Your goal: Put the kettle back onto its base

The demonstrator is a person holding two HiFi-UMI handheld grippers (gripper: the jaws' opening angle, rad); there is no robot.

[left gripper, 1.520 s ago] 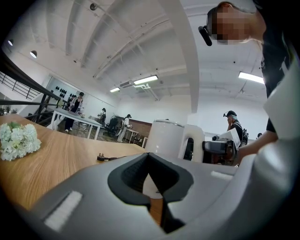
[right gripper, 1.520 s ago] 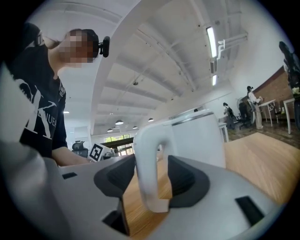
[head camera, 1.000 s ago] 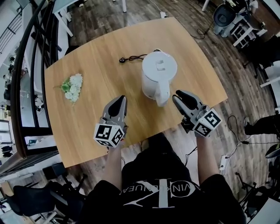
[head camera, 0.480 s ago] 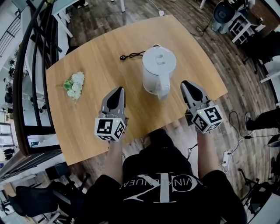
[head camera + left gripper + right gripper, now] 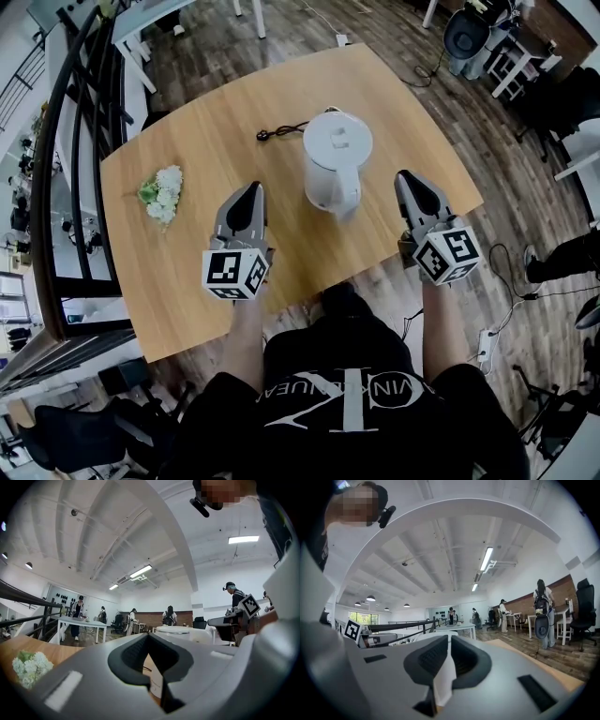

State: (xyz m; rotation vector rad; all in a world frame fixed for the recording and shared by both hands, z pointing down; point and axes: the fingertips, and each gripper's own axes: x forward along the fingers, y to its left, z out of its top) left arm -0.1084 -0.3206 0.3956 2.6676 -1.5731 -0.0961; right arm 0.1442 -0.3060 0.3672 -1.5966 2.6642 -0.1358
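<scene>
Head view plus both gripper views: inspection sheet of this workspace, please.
Surface: wooden table.
Job's things: white kettle upright on the table; base not seen separately.
Clutter: white flower bunch near the left edge.
Grippers: left gripper shut, empty; right gripper just closed, empty; both apart from the kettle.
Cables: black plug and cord behind the kettle; power strip on the floor.
Surroundings: railing, other desks, people in the distance.

The wooden tabletop point(image 5: 216, 159) in front of me carries three things. The white kettle point(image 5: 336, 159) stands upright, right of the middle, with its handle turned toward my edge. I can't make out a base beneath it. A black cord point(image 5: 281, 131) with its plug lies toward the far edge, running to the kettle's far side. A small bunch of white flowers point(image 5: 162, 192) lies near the left edge, well apart from both.
</scene>
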